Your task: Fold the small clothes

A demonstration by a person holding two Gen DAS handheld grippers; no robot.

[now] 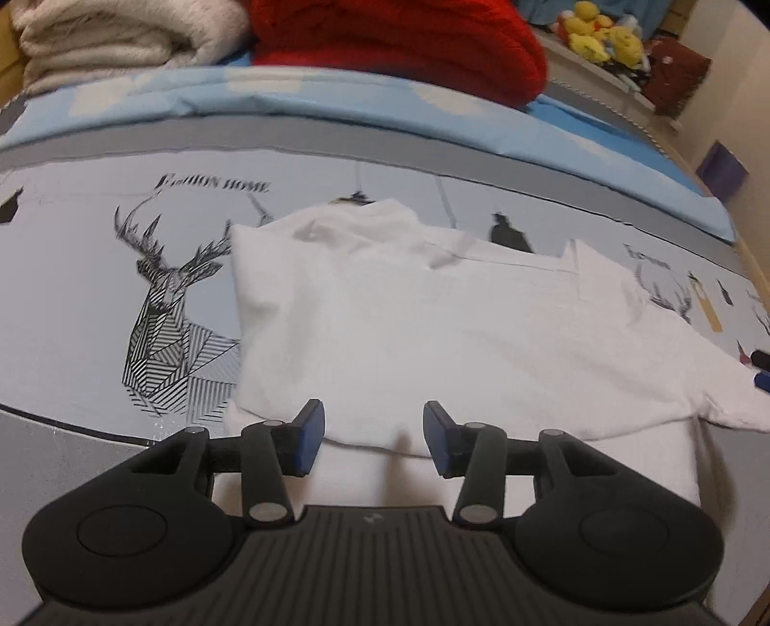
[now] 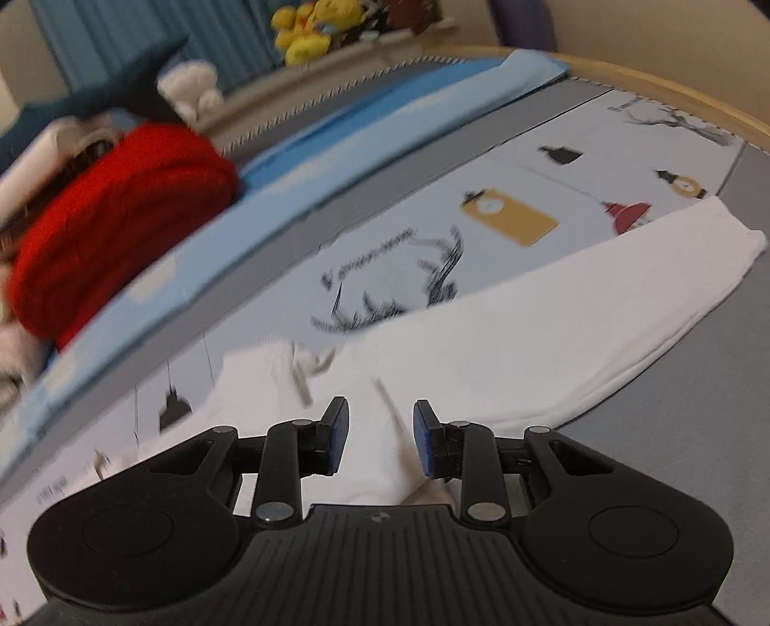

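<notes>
A white garment [image 1: 433, 327] lies partly folded on a grey printed bedsheet [image 1: 72, 298], its near edge doubled over. My left gripper [image 1: 374, 436] is open and empty, just above the garment's near fold. In the right wrist view the same white garment [image 2: 553, 337] stretches to the right, a long part ending near the sheet's edge. My right gripper [image 2: 380, 436] is open and empty, low over the garment's middle. That view is blurred.
A red knitted bundle [image 1: 399, 43] and a cream fluffy blanket [image 1: 120, 38] lie at the back on a light blue sheet [image 1: 337, 106]. Yellow plush toys [image 1: 601, 33] sit on a shelf beyond. The bed's wooden edge [image 2: 673, 91] runs at the right.
</notes>
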